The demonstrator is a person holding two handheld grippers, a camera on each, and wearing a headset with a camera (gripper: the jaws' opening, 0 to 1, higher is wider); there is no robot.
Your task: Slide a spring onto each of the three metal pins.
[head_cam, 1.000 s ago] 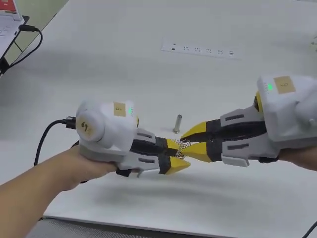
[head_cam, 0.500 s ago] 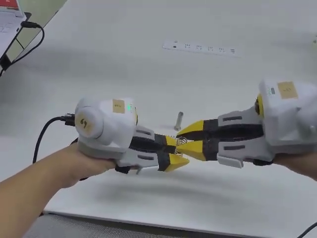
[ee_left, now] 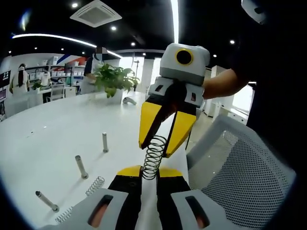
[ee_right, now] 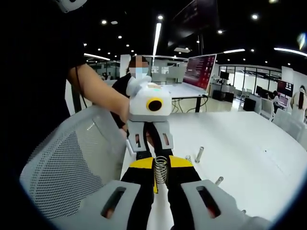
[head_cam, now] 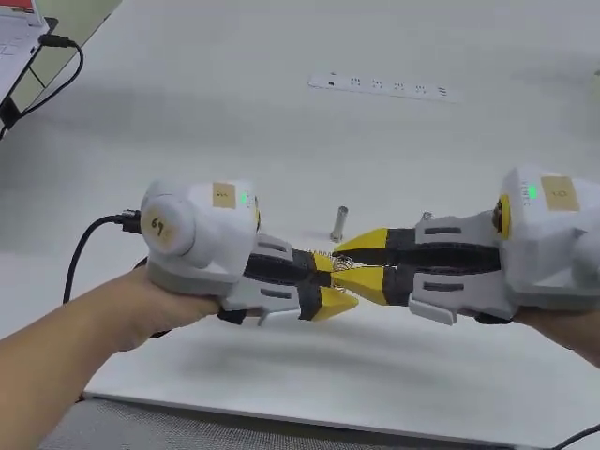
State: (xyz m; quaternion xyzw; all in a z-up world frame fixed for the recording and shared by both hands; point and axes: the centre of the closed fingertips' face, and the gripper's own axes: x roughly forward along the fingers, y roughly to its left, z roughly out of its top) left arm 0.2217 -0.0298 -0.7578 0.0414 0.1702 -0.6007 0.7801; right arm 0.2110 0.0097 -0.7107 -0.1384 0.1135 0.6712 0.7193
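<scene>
A small metal spring (head_cam: pixel 343 265) hangs above the white table between the tips of both grippers, which meet nose to nose. My left gripper (head_cam: pixel 337 281) comes in from the left, shut on the spring's near end (ee_left: pixel 152 160). My right gripper (head_cam: pixel 340 263) comes in from the right and is shut on the same spring (ee_right: pixel 160 170). One metal pin (head_cam: pixel 338 223) stands upright just behind the tips, and a second pin (head_cam: pixel 427 217) stands further right. The left gripper view has three pins (ee_left: pixel 104 142) (ee_left: pixel 81 166) (ee_left: pixel 46 201) on the table, with a loose spring (ee_left: pixel 95 185) beside them.
A white power strip (head_cam: pixel 384 88) lies at the back of the table. A laptop (head_cam: pixel 14 28) with a black cable (head_cam: pixel 66 70) sits at the far left. The table's front edge runs just below the grippers. A grey mesh chair (ee_left: pixel 240 172) stands by the table.
Both grippers stay tip to tip with the spring between them. The right gripper has sunk a little and levelled out. The second pin has come into sight behind it.
</scene>
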